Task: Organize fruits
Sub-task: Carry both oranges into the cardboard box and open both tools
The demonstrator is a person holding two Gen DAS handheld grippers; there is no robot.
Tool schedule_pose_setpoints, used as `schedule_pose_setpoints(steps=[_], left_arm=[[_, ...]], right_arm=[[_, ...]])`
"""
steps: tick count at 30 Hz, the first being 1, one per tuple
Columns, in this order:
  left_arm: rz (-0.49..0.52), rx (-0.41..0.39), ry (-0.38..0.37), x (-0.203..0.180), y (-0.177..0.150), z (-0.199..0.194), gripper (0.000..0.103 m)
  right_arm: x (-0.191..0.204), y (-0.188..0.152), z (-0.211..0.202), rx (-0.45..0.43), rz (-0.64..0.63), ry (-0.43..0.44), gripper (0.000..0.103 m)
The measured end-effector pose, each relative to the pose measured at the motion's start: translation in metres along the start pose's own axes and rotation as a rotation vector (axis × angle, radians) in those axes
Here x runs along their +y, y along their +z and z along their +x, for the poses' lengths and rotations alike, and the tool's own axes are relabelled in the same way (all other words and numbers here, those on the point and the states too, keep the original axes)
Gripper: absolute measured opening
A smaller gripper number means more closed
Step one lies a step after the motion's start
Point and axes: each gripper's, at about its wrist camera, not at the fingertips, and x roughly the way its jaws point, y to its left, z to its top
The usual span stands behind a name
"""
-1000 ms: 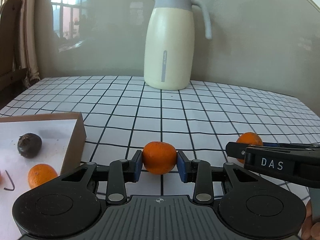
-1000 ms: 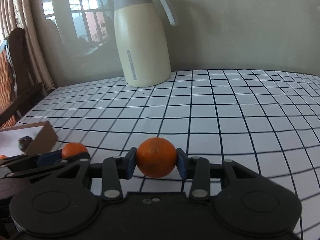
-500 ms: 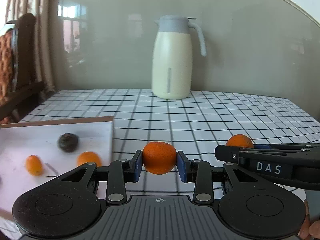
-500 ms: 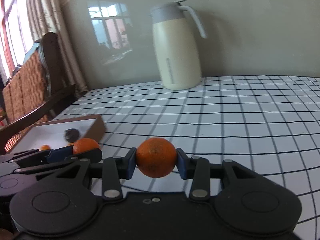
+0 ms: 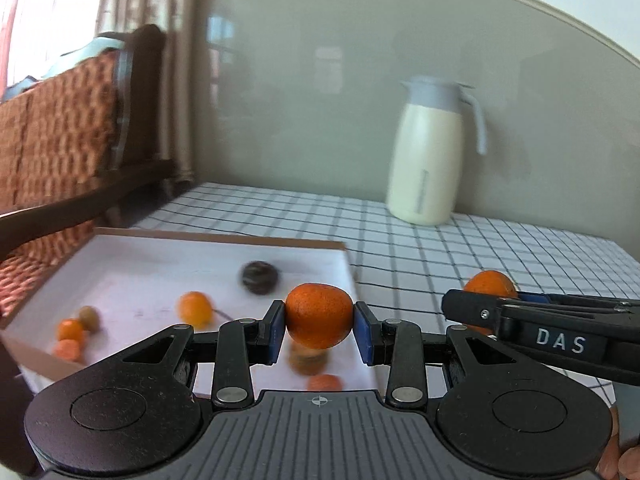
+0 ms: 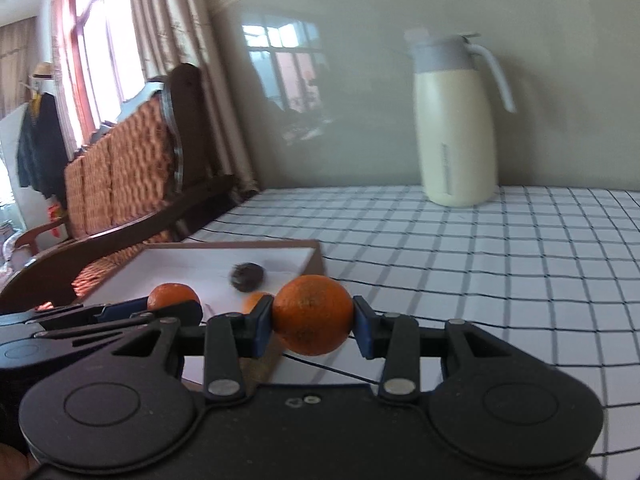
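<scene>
Your left gripper (image 5: 320, 330) pinches an orange (image 5: 319, 316) over the box (image 5: 224, 240). Your right gripper (image 6: 313, 328) has its jaws clamped on another orange (image 6: 313, 314).

White letters "DAS" on the black side of the right gripper (image 5: 490, 304), seen from the left wrist view, no other readable writing on the jug (image 5: 430, 160), the box (image 5: 224, 238) or the checked tablecloth (image 5: 500, 248)
</scene>
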Motion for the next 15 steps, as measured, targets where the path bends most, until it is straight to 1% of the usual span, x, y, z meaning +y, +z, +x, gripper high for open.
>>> schedule_pose_setpoints(steps=[3, 9, 15], left_arm=[[-0.025, -0.014, 0.041, 0.017, 0.001, -0.001, 0.037], [-0.072, -0.024, 0.119, 0.052, 0.001, 0.004, 0.037], [-0.115, -0.022, 0.169, 0.078, 0.0, 0.008, 0.037]], right_arm=[[0.013, 0.002, 0.006, -0.016, -0.007, 0.028, 0.033], [0.033, 0.006, 0.025, -0.034, -0.022, 0.054, 0.033], [0.047, 0.008, 0.04, -0.046, -0.021, 0.069, 0.033]])
